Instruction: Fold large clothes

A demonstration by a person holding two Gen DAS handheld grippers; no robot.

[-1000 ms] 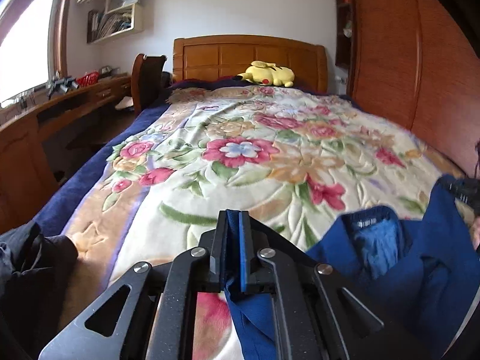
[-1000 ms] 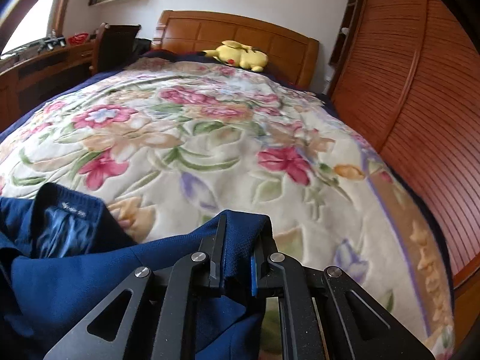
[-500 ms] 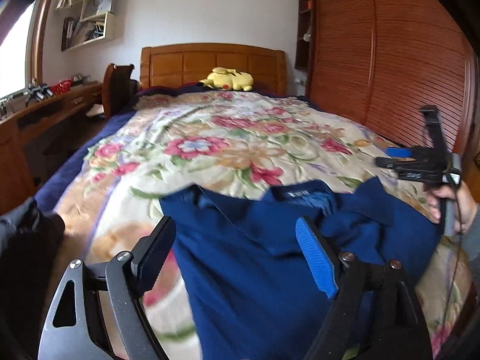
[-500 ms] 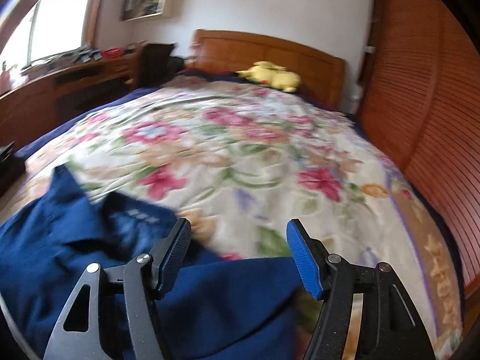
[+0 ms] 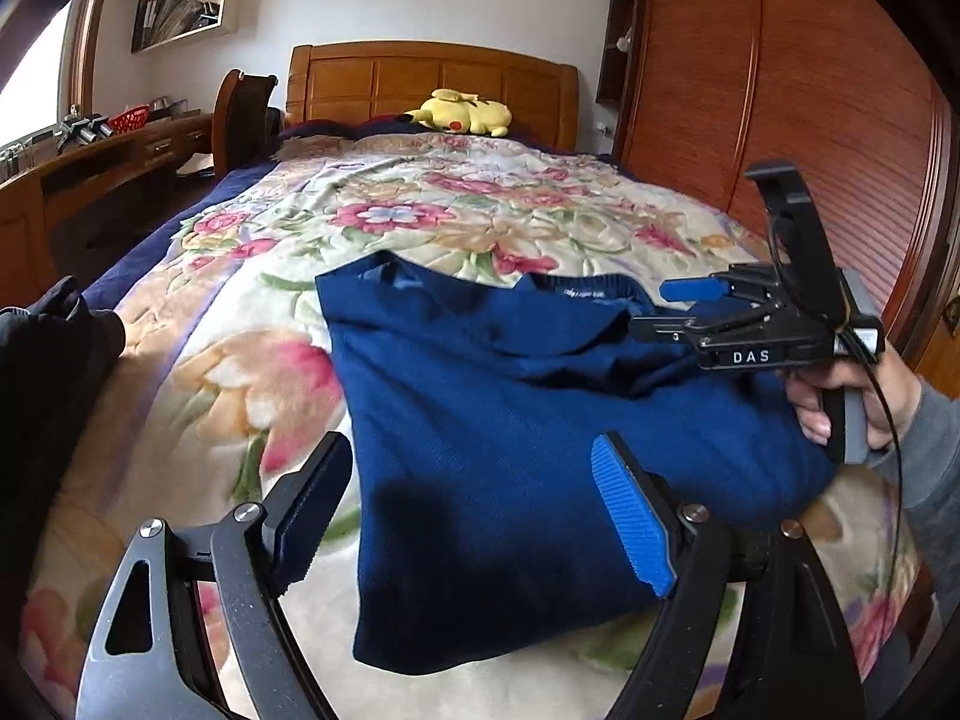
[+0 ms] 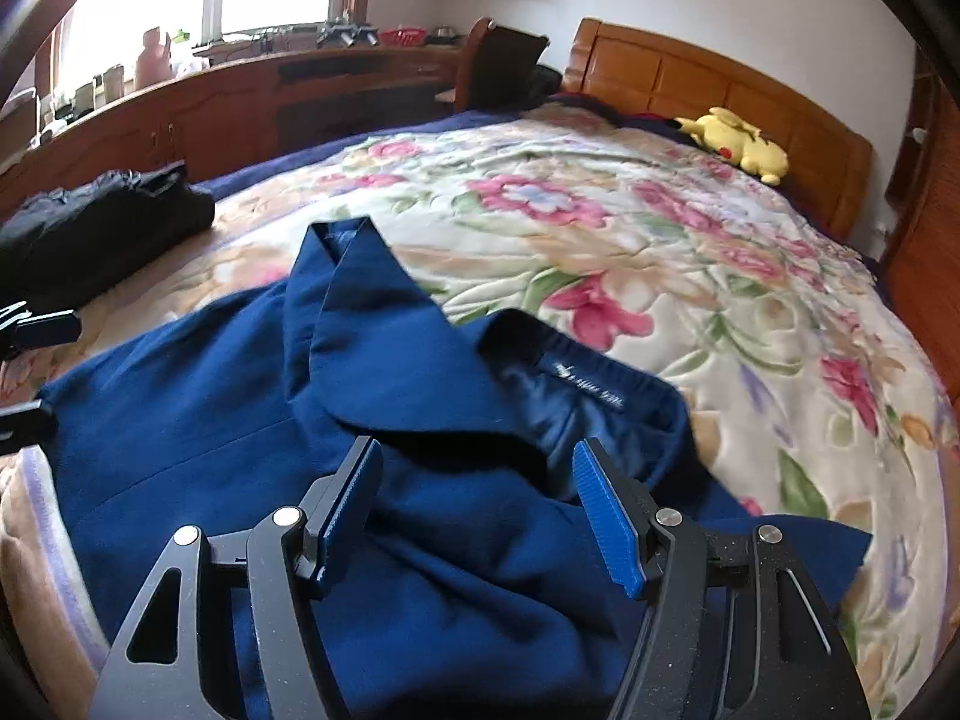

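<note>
A navy blue garment [image 5: 510,408] lies loosely spread on the floral bedspread [image 5: 456,210], collar and label toward the headboard. My left gripper [image 5: 474,504] hovers open over its near hem, with cloth below the fingers but none pinched. A hand holds my right gripper [image 5: 666,306] over the garment's right side. From the right wrist, the right gripper [image 6: 477,498] stands open above the rumpled cloth just short of the collar label [image 6: 591,387], nothing held. The garment [image 6: 210,408] has a flap folded over near the collar. The left gripper [image 6: 24,372] peeks in at the left edge.
A black bundle of clothing [image 6: 102,222] lies at the bed's left edge. A yellow plush toy [image 5: 462,111] rests by the wooden headboard [image 5: 432,78]. A wooden wardrobe [image 5: 810,120] lines the right side; a desk [image 5: 90,162] and chair [image 5: 243,114] stand on the left.
Both grippers were shut on the navy garment a second ago; both have opened and let it go. The garment now lies on the bed, and both grippers have drawn back over it.
</note>
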